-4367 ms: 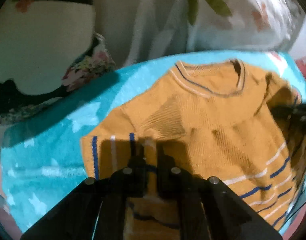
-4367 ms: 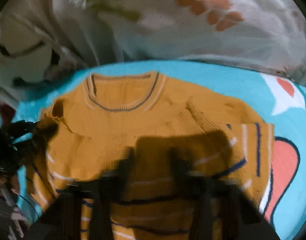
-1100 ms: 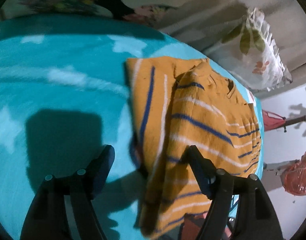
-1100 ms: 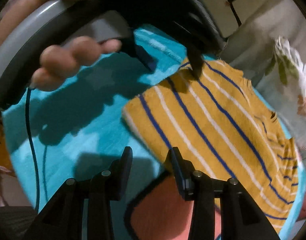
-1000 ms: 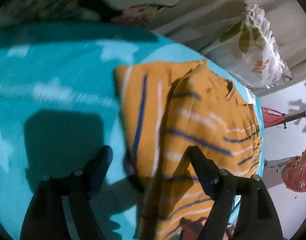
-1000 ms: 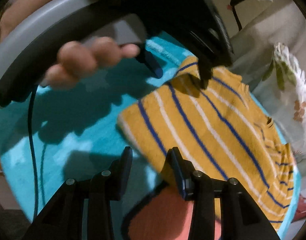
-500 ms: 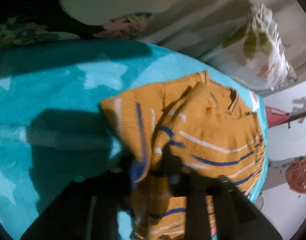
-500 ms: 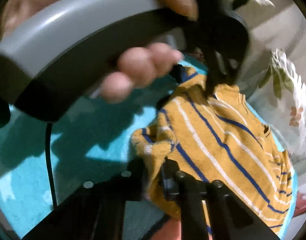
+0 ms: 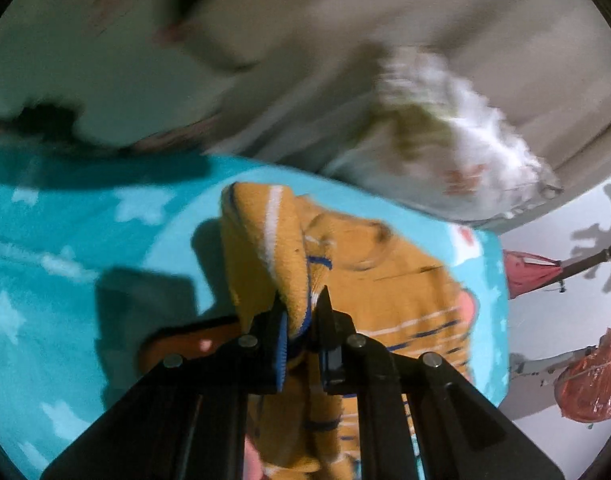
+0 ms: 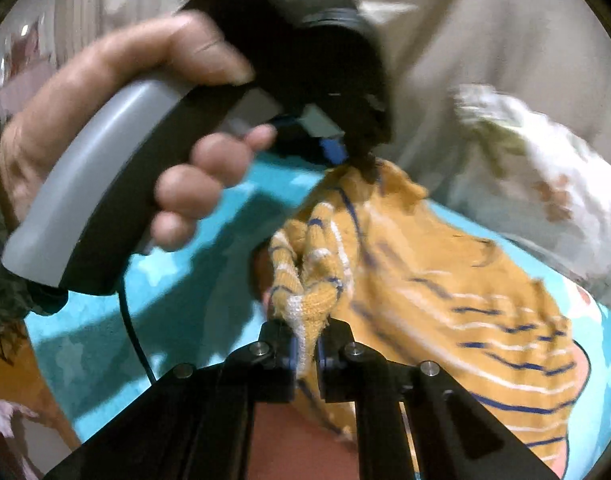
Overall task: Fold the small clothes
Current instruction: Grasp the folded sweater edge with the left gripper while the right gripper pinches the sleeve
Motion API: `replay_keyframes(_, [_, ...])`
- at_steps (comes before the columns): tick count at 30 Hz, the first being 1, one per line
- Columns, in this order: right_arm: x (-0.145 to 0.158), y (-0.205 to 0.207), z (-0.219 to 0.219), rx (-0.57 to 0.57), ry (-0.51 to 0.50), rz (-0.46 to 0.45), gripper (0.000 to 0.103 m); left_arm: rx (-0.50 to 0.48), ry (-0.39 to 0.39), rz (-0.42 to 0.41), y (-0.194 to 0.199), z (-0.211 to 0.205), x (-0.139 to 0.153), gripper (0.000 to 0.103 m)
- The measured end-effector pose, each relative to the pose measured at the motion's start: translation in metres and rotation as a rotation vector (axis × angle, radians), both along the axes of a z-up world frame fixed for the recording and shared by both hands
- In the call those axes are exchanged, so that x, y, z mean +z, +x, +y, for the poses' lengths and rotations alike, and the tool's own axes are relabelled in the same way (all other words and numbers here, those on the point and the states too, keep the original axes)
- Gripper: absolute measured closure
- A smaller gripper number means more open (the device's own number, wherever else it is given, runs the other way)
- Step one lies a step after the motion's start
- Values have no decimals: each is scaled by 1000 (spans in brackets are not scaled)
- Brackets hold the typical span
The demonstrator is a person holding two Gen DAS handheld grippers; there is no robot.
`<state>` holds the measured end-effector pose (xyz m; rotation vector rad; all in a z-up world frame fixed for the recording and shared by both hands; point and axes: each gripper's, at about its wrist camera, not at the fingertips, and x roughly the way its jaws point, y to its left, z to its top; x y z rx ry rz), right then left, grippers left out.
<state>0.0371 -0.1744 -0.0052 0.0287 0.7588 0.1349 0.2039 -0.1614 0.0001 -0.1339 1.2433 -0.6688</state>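
Note:
A mustard sweater [image 9: 385,292] with blue and white stripes lies on a teal star blanket [image 9: 65,240]. In the left wrist view my left gripper [image 9: 301,300] pinches a raised fold of its striped edge, and its jaws are still closing on the knit. In the right wrist view my right gripper [image 10: 305,332] is shut on another bunched bit of the sweater [image 10: 445,280] hem, lifted off the blanket [image 10: 185,280]. A hand [image 10: 105,120] holds the left gripper [image 10: 365,164] just beyond, its tips on the cloth.
A white floral pillow [image 9: 445,140] and beige bedding lie behind the sweater. To the right, past the blanket's edge, stand a red bag [image 9: 589,376] and a red item [image 9: 529,272] against a pale wall. A cable [image 10: 133,336] hangs from the left gripper's handle.
Both grippers went from open beside the sweater's striped edge to closed on it, then rose, pulling the edge up off the blanket into folds.

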Motion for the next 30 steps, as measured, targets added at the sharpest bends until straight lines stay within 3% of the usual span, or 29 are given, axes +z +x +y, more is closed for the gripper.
replay_keyframes(3, [15,-27,-64,-72,46,-33,95,-61,-27,-36,-24,-63,23,92])
replay_keyframes(6, [16,-57,-138,-165,82,-36,95,-141,-51,-46,-51,-127,28,92])
replay_keyframes(10, [-23,-94,-218,-267,139,68,95,-256,11,-16,-91,-217,-7,90])
replay_keyframes(13, [-66,-105,-247,-268,227,189,94,-287,67,40,-113,-246,-39,90])
replay_keyframes(14, [-76,-106,-253,-261,237,221,92,-285,61,52,-118,-247,-41,90])
replay_keyframes(17, [-80,-115,-266,-218,272,230,79,-266,12,44,-131,-227,-25,76])
replay_keyframes(19, [-69,-123,-280,-206,280,203,74,-236,11,-10,-138,-208,-8,51])
replay_keyframes(20, [-64,-126,-290,-212,295,189,73,-215,19,-41,-140,-198,-2,48])
replay_keyframes(24, [-54,-116,-332,-271,404,156,72,-91,137,-130,-147,-146,5,45])
replay_keyframes(26, [-49,-100,-348,-283,538,144,65,-45,173,-122,-148,-130,-6,45])
replay_keyframes(27, [-53,-88,-354,-273,599,145,53,-19,198,-105,-149,-120,-14,45])
replay_keyframes(30, [-65,-50,-358,-276,693,176,49,35,232,-46,-157,-99,-37,45])
